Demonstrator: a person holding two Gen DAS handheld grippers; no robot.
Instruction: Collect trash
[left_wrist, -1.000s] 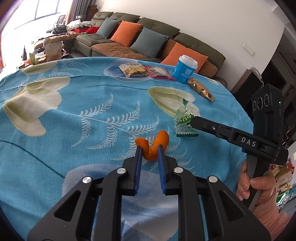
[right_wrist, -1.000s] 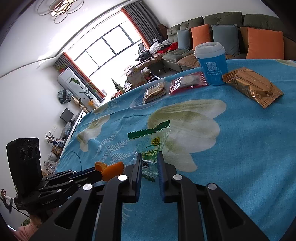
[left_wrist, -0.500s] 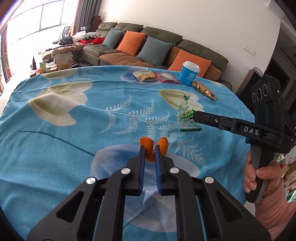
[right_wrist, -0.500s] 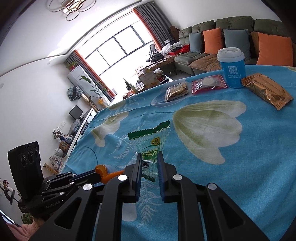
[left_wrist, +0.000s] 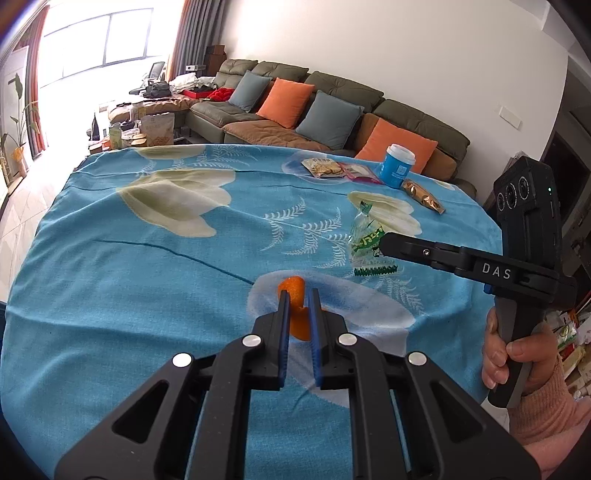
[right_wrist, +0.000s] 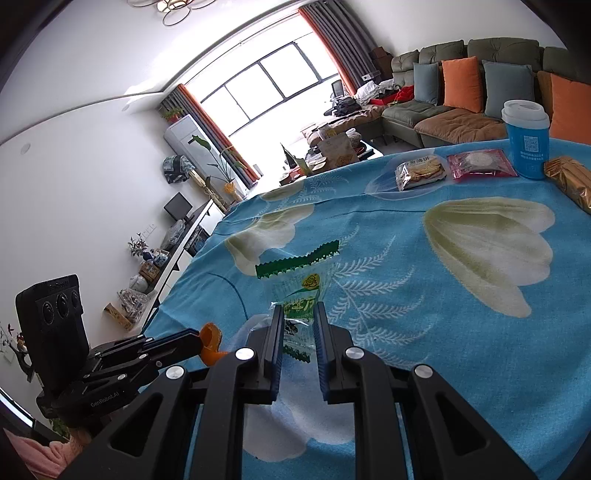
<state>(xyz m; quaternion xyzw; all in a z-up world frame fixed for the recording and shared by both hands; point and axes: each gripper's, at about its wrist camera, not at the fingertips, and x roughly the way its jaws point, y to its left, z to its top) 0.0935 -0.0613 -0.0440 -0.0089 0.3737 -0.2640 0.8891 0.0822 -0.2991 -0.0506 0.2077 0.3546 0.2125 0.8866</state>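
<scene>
orange peel (left_wrist: 294, 310), curled, glossy

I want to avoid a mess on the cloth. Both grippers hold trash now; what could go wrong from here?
The left gripper pinches only a curl of orange peel, which might slip out. The thin green wrapper in the right gripper hangs loose and could slide free. Both grippers are close together and might bump.

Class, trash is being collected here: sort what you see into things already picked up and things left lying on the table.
Picked up:
orange peel in left gripper
green wrapper in right gripper

Lying on the table:
blue cup
cracker packet
pink packet
gold packet
</scene>
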